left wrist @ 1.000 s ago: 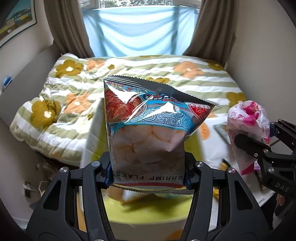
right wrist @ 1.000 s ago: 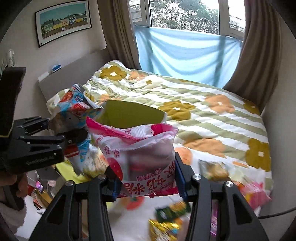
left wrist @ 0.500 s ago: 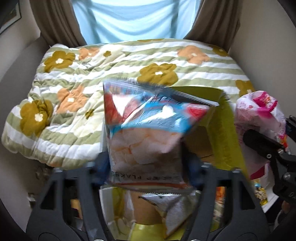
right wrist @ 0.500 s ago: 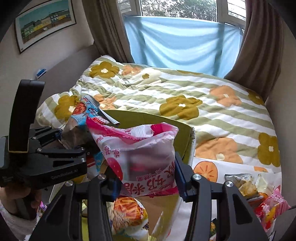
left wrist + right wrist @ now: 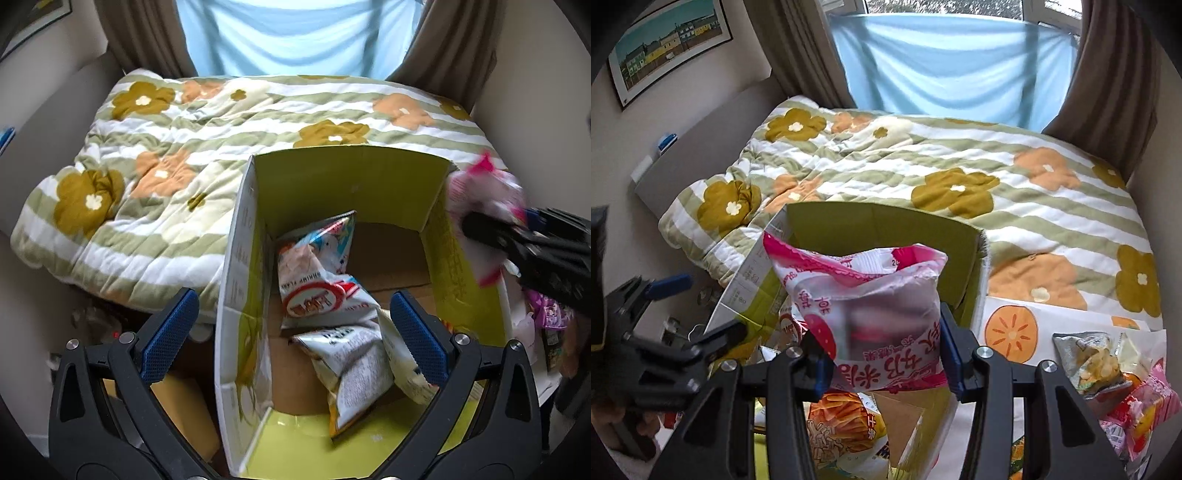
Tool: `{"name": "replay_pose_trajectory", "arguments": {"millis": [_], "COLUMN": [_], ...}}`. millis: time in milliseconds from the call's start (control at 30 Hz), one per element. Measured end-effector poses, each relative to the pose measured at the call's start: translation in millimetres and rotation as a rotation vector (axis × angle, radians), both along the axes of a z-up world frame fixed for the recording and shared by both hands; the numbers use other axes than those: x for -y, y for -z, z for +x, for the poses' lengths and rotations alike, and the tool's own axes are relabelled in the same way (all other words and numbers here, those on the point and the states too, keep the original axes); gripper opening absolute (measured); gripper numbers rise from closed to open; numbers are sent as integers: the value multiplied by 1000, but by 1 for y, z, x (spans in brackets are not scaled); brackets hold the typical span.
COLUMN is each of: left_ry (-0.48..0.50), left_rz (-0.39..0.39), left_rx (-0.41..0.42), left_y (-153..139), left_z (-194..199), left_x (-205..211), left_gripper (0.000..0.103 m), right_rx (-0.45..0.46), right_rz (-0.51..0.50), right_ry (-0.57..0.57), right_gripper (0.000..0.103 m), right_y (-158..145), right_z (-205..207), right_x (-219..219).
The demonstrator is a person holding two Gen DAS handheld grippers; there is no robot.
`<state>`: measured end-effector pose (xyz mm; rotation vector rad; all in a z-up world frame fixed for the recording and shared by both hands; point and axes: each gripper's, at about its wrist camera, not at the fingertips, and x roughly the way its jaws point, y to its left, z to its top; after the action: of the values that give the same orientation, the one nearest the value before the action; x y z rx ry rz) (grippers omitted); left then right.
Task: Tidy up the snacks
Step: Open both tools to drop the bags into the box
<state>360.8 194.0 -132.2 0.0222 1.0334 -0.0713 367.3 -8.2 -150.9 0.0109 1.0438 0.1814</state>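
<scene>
**Shrimp flakes bag in the box, pink bag held above it**

The left gripper [image 5: 291,314] hangs over the open yellow-green box [image 5: 351,184] with its blue-padded jaws spread wide; they have just been opening, and nothing sits between them. Straight below the gap, down inside the box, lies the shrimp flakes bag [image 5: 317,266], tilted against the left wall and resting on other snack packets [image 5: 351,362] on the cardboard floor. It is well clear of both pads.

The right gripper [image 5: 882,358] is clamped on the lower part of a pink and white snack bag [image 5: 864,295], which stands upright between its fingers, crumpled top up. From the left camera that bag shows at the box's right wall, blurred. Under it, in the right camera, an orange packet [image 5: 846,424] lies in the box.

To the right of the box more loose snacks [image 5: 1097,362] lie on a white sheet with an orange-slice print [image 5: 1012,328], beside the flowered quilt [image 5: 960,155] on the bed.
</scene>
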Motion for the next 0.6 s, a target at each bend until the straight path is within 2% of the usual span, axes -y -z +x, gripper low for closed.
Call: {"name": "replay_pose_trajectory", "arguments": {"millis": [367,400,467,500,533,600], "left_ry": [-31,-33,-39,-41,-44,-54], "left_rz": [17,15,8,10,12,16], "left_rx": [-5,-8,-11,-16,-22,-32], "left_y": [6,6,7,7,9,12], "left_z": [-4,-3,-3,-3,-2,-4], "left_x": [0,0,0,0,0,0], "left_gripper": [102,102,102,102,102,102], "right_rx": [-66,-73,-71,-59,-47,-40], "right_rz": [41,54,79,83,90,88], "right_ry": [-25,-25,-19,-16,-21,-23], "right_gripper": [46,51,78,97,100,100], "right_y": [31,32,34,33,31,30], "right_z": [31,32,31,30,28,24], "right_x": [-9,-9,-8,-7,-7,-6]}}
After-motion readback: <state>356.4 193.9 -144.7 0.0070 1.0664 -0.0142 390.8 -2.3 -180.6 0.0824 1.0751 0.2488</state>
